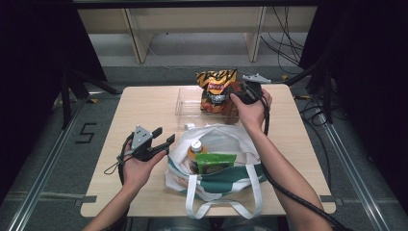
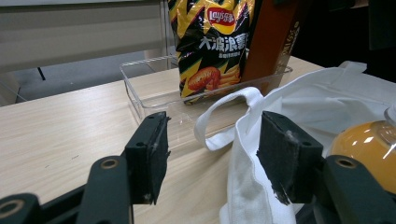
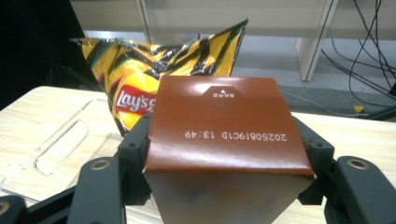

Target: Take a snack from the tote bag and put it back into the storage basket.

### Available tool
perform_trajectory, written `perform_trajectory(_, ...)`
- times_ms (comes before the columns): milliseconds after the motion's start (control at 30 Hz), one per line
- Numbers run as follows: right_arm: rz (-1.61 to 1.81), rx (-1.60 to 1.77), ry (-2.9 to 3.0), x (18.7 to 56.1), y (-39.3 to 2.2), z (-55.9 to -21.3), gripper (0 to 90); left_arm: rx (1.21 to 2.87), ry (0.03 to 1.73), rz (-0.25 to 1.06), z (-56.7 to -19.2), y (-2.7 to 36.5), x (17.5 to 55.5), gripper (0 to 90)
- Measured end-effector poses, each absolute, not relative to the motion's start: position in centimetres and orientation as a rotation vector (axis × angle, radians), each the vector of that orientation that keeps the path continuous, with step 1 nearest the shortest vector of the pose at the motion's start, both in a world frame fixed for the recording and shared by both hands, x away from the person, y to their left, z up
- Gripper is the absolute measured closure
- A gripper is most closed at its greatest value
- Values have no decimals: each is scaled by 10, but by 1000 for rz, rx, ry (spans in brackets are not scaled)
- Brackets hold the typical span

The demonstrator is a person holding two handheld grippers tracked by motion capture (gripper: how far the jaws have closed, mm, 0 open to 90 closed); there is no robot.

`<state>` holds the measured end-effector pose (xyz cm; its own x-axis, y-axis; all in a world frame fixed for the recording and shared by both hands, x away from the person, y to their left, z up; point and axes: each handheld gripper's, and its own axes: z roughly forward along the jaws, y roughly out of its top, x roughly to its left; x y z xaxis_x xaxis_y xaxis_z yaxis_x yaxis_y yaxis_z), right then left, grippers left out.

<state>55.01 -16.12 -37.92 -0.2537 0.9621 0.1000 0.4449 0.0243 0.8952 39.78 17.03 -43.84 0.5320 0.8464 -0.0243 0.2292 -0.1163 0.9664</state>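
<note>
My right gripper (image 3: 223, 154) is shut on a brown carton (image 3: 224, 126), one jaw pressed to each side. It holds the carton upright at the right end of a clear plastic tray (image 1: 185, 103), against a yellow-and-black Lay's chip bag (image 1: 215, 89) that stands in the tray. In the left gripper view the carton (image 2: 273, 37) rises just right of the chip bag (image 2: 212, 42). My left gripper (image 1: 165, 134) is open and holds nothing. It hovers left of a white-and-green tote bag (image 1: 231, 180), its jaws pointing at the bag's rim (image 2: 243, 140).
Inside the tote lie an orange-filled bottle (image 1: 195, 149) with a white cap and a green packet (image 1: 215, 162). The bag's handles hang over the table's near edge. Beyond the table are shelf legs and loose cables on the floor.
</note>
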Motion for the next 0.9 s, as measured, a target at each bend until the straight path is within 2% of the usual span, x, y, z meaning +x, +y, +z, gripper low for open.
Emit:
perform_trajectory(567,1166,1424,1800,553,-162,-382,365,1640,927,681,-438,170,398,423)
perform_trajectory(900,1190,1376,1818,546,-168,-371,294,1643,926,683,-438,170,398,424)
